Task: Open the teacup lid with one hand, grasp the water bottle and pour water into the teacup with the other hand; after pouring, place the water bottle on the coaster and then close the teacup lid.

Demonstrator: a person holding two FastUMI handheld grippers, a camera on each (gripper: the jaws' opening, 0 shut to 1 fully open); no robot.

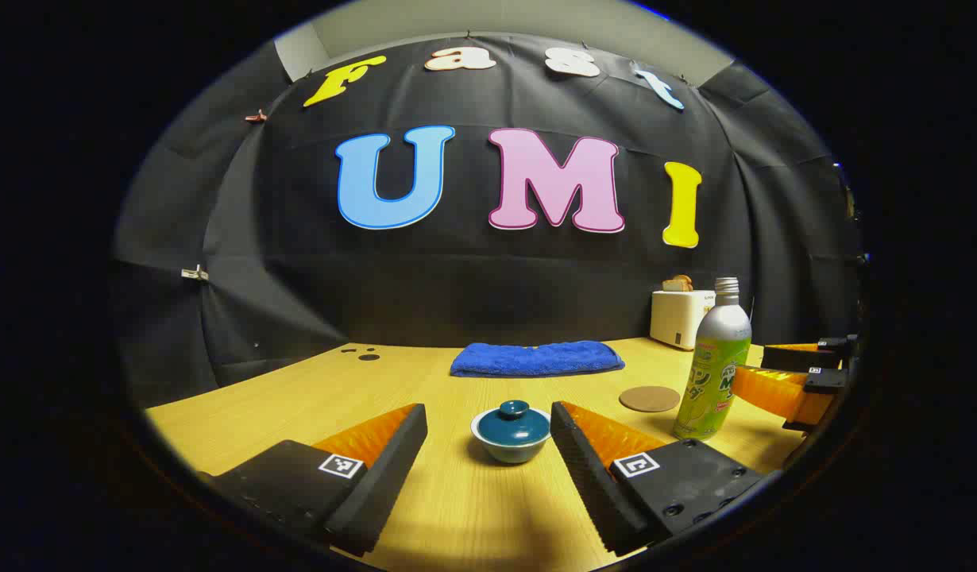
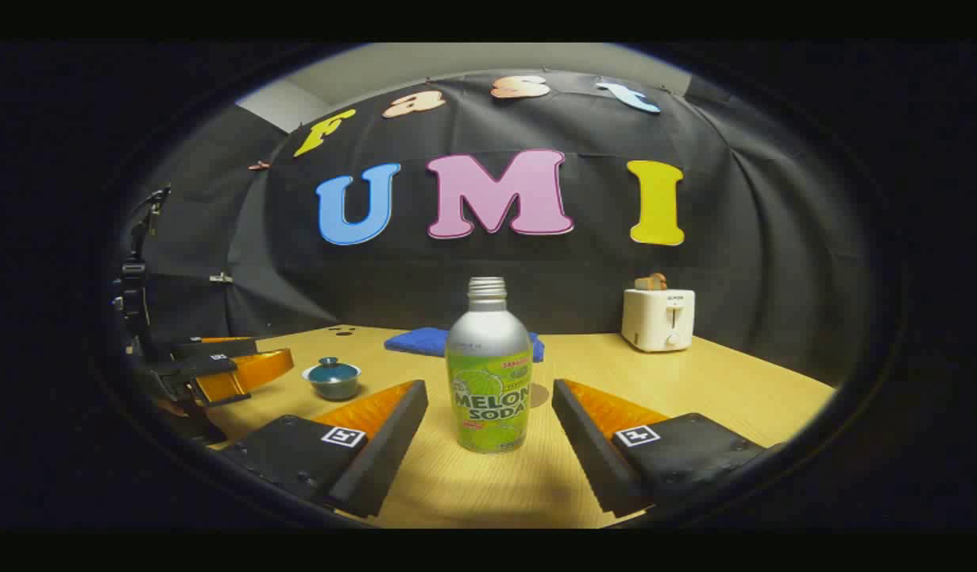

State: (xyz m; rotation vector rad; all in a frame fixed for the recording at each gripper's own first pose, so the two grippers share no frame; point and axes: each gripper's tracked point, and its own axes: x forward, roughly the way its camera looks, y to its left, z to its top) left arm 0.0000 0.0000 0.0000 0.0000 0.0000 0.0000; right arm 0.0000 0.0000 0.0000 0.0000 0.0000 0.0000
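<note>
Teacup (image 1: 511, 442) sat low and round on the wooden table (image 1: 298, 397), a pale bowl with a dark teal lid (image 1: 513, 421) and knob resting squarely on it. In the left gripper view it stood just ahead of the left gripper (image 1: 488, 445), centred in the gap between the two fingers and apart from both. To its right lay one round brown coaster (image 1: 650, 398), then one water bottle (image 1: 712, 365), upright, silver-shouldered with a green label and no cap on its threaded neck. Behind them were one folded blue towel (image 1: 536, 357) and one white toaster (image 1: 679, 318) with bread in its slot.

Counted: one teacup, one lid, one bottle, one coaster, two grippers.

The left gripper's fingers were spread wide, holding and touching nothing. In the right gripper view the right gripper (image 2: 488, 425) was likewise spread wide, with the bottle standing between its fingers, near but clear of both.
</note>
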